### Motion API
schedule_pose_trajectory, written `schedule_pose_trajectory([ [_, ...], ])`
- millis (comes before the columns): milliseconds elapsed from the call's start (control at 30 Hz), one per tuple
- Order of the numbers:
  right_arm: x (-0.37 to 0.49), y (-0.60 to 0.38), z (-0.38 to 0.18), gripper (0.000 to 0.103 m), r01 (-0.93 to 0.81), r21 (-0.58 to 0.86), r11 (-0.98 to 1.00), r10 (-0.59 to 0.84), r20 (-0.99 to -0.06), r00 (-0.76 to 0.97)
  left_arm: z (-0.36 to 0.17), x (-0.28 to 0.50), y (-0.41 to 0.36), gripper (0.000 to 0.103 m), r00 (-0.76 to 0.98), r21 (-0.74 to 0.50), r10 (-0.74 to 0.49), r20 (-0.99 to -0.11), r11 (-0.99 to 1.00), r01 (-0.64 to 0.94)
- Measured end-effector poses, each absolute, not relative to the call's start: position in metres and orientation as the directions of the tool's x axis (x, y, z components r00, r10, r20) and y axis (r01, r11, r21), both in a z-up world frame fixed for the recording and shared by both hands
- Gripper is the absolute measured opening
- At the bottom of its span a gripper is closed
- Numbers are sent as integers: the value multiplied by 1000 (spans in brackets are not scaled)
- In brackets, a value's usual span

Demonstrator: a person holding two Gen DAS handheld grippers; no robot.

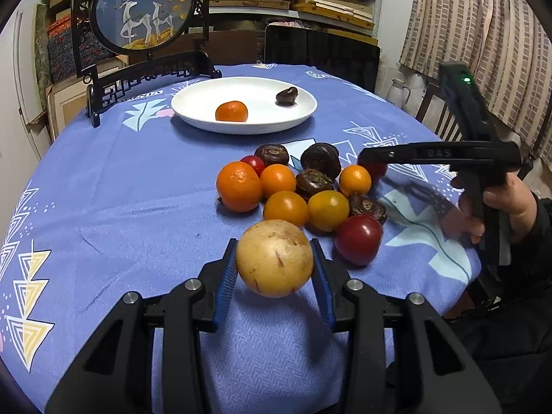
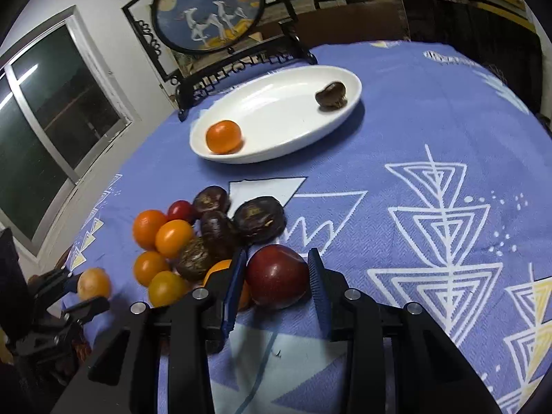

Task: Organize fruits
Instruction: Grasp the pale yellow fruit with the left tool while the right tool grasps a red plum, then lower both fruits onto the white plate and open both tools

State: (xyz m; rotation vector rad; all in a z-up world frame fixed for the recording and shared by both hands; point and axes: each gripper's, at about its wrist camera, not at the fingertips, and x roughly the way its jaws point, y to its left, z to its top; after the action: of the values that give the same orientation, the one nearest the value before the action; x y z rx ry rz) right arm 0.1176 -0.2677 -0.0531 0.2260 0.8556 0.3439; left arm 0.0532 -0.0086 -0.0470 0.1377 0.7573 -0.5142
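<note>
Left wrist | plate (image 1: 193, 117): 1 orange (image 1: 231, 111), 1 chestnut (image 1: 286, 96)

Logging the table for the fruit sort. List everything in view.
plate: one, white, far side of the table
mandarin: one, orange, on the plate
dark brown fruits: five; four in the pile, one on the plate
orange-yellow fruits: five, in the mid-table pile
red tomatoes: three; two in the pile, one between the right fingers
tan fruit: one, yellowish, held off the cloth
tablecloth: one, blue, patterned
deer screen: one, black frame, behind the plate
left gripper: fingers clamp the tan fruit
right gripper: fingers flank a tomato, contact unclear
right hand: on its handle
</note>
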Motion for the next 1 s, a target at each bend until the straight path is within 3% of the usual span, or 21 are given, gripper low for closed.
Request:
schedule_pose_trajectory([
  [433, 137, -281, -2, 37, -273, 403, 873, 476, -588, 654, -14, 88, -10, 40, 658, -48, -406, -634, 870, 491],
  [600, 191, -284, 11, 37, -270, 468, 842, 520, -565, 641, 6, 152, -18, 40, 665, -67, -424, -615, 868, 491],
  [867, 290, -270, -12, 37, -212, 481, 851, 500, -618, 606, -1, 265, -45, 40, 644, -76, -393, -657, 884, 462],
  [933, 304, -269, -16, 39, -203, 482, 852, 494, -614, 616, -11, 290, -51, 41, 613, -97, -390, -687, 885, 455],
  [967, 307, -269, -16, 42, -203, 477, 855, 489, -612, 622, -15, 299, -52, 47, 607, -102, -384, -696, 889, 446],
  [1000, 308, -268, -15, 51, -206, 472, 857, 484, -603, 634, -19, 306, -52, 51, 613, -97, -362, -702, 902, 421],
])
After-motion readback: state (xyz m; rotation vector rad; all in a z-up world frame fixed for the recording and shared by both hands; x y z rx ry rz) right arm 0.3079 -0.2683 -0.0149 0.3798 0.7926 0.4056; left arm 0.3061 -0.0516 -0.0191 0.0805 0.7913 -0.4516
